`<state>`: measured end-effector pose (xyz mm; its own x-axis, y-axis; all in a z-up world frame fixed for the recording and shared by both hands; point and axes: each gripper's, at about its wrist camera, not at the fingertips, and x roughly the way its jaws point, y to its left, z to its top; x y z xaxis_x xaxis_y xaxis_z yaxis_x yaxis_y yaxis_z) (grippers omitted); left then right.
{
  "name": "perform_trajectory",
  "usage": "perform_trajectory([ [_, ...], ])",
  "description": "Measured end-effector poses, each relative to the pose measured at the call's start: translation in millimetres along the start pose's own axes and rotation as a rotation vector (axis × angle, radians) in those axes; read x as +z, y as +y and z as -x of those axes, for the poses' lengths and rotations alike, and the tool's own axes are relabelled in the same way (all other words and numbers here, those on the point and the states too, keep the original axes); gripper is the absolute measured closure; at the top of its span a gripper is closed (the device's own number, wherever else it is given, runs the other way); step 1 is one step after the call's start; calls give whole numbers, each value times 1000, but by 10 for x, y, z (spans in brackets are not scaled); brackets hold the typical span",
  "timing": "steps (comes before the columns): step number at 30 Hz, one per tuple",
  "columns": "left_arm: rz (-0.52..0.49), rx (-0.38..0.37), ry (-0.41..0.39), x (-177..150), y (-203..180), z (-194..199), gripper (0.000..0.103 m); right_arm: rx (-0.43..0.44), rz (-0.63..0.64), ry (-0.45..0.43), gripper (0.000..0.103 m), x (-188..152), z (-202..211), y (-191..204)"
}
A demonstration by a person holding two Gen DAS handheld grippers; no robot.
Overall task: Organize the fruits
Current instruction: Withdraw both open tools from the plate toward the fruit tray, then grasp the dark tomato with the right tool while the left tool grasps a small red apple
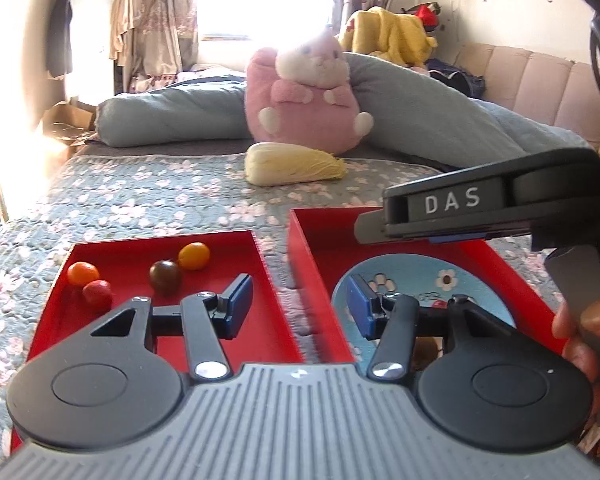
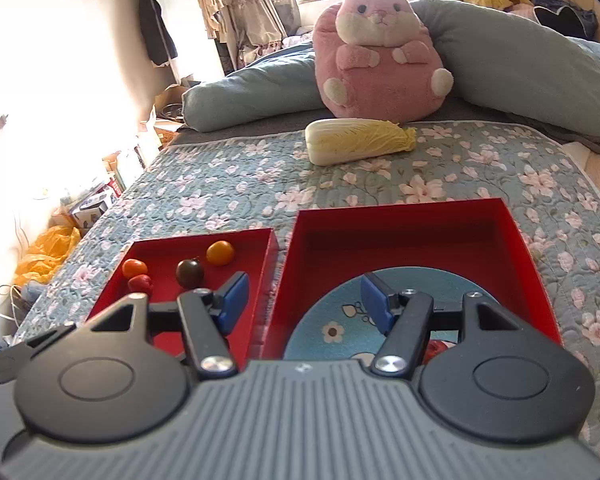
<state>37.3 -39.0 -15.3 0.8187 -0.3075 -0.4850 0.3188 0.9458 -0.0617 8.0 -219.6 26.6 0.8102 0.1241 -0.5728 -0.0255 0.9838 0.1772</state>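
Observation:
Two red trays lie side by side on a floral bedspread. The smaller left tray (image 1: 160,256) (image 2: 256,240) holds several cherry tomatoes: an orange one (image 1: 83,273) (image 2: 135,268), a red one (image 1: 97,294) (image 2: 140,282), a dark brown one (image 1: 165,276) (image 2: 190,272) and a yellow-orange one (image 1: 194,256) (image 2: 220,253). The larger right tray (image 1: 300,248) (image 2: 400,220) holds a blue flowered plate (image 1: 412,276) (image 2: 340,312); a red fruit (image 2: 436,350) peeks out behind my right finger. My left gripper (image 1: 300,308) and right gripper (image 2: 304,300) are open and empty, straddling the gap between the trays. The right gripper's body (image 1: 492,200) hangs over the right tray in the left wrist view.
A napa cabbage (image 1: 294,162) (image 2: 358,140) lies on the bedspread behind the trays. A pink plush hamster (image 1: 304,92) (image 2: 380,48) and a rolled grey-blue duvet (image 1: 172,118) (image 2: 520,48) sit further back. Boxes and a yellow bag (image 2: 48,252) lie off the bed's left edge.

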Motion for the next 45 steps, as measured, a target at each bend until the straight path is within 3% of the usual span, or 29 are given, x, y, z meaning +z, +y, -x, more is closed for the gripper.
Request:
perform_trajectory([
  [9,63,262,17,-9,473,-199,45,86,115,29,39,108,-301,398],
  [17,132,406,68,-32,869,-377,45,179,232,61,39,253,-731,848],
  [21,163,440,91,-46,1099,-483,45,230,316,106,40,242,-1022,1138],
  [24,192,455,106,-36,1235,-564,46,215,357,147,40,192,-1244,1235],
  [31,111,469,150,-6,1245,-816,46,208,284,203,44,110,-1516,1163],
  [35,128,483,198,-27,1312,-947,46,213,255,236,45,75,-1660,1153],
  [45,98,523,223,-39,1415,-1106,46,184,280,279,51,73,-1965,1297],
])
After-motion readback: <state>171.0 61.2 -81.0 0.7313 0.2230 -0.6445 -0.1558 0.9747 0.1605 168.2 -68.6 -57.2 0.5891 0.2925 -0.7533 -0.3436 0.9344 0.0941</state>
